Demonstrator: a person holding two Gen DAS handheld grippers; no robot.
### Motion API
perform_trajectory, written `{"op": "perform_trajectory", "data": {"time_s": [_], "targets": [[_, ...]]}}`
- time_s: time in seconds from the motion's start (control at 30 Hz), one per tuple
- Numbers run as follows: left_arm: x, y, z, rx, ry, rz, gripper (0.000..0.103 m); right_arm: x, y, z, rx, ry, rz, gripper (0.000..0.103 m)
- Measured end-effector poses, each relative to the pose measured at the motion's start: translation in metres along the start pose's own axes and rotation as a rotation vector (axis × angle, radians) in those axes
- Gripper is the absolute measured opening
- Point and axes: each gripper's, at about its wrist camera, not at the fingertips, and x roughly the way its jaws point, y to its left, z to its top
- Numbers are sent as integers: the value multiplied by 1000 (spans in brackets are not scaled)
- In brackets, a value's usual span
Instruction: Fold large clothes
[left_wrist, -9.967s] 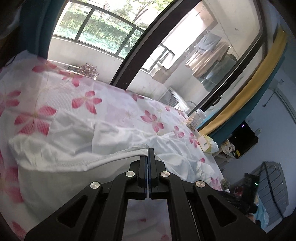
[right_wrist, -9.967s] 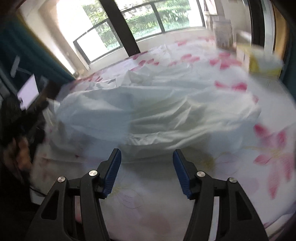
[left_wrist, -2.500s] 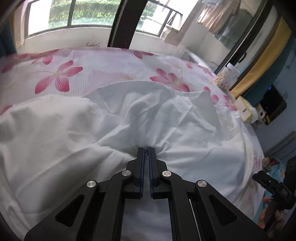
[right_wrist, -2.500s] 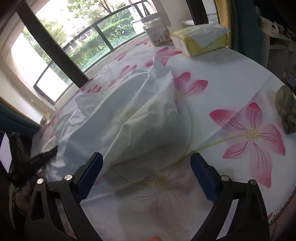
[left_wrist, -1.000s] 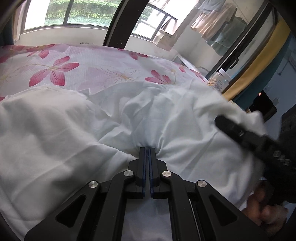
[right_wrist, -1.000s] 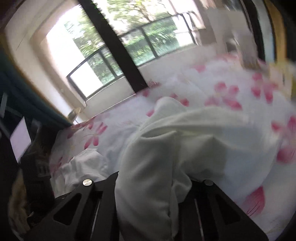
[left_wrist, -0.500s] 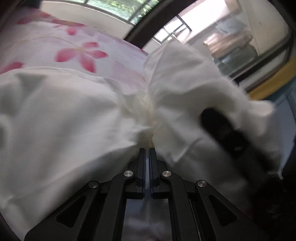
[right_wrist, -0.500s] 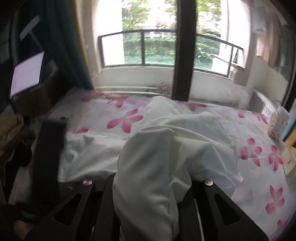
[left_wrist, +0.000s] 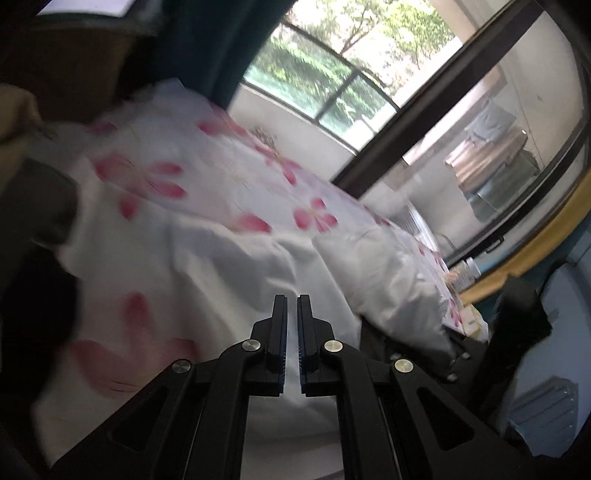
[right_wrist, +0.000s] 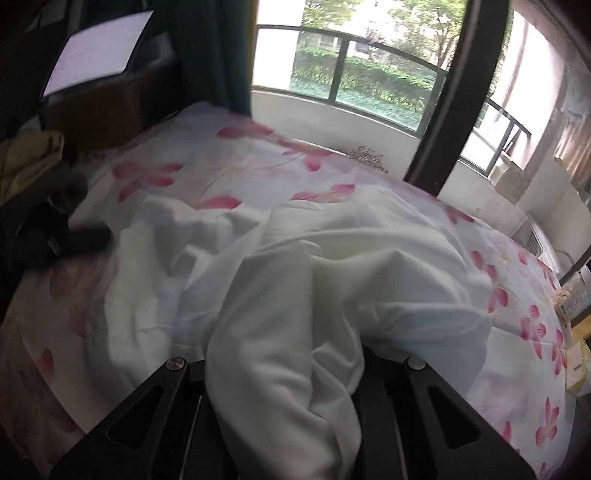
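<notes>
Released since half-second ago – left hand-held gripper (left_wrist: 291, 306) nearly closed, empty; right hand-held gripper (right_wrist: 284, 369) clamps bunched white garment (right_wrist: 332, 266)

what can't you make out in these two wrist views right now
- Right gripper fingertips, right wrist view: buried under the bunched white garment.
- Whether the left gripper pinches any cloth, left wrist view: motion blur.
- Garment's type and full outline: folds and the frame edge hide them.

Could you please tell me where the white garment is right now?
The white garment lies crumpled mid-bed on the floral sheet, one fold bunched in the right tongs at the right wrist view's bottom centre.
</notes>
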Motion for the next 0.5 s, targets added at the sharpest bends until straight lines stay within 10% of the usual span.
{"op": "perform_trajectory", "data": {"time_s": [0.27,0.4,0.5], "targets": [[-15,0,12,69,-8,37,4,4,22,1,-11,32,-2,29],[-24,-2,12,89,-17,43,8,-13,33,3,6,-5,164,97],[-35,0,13,101,-31,56,12,-31,49,3,-30,-67,181,101]]}}
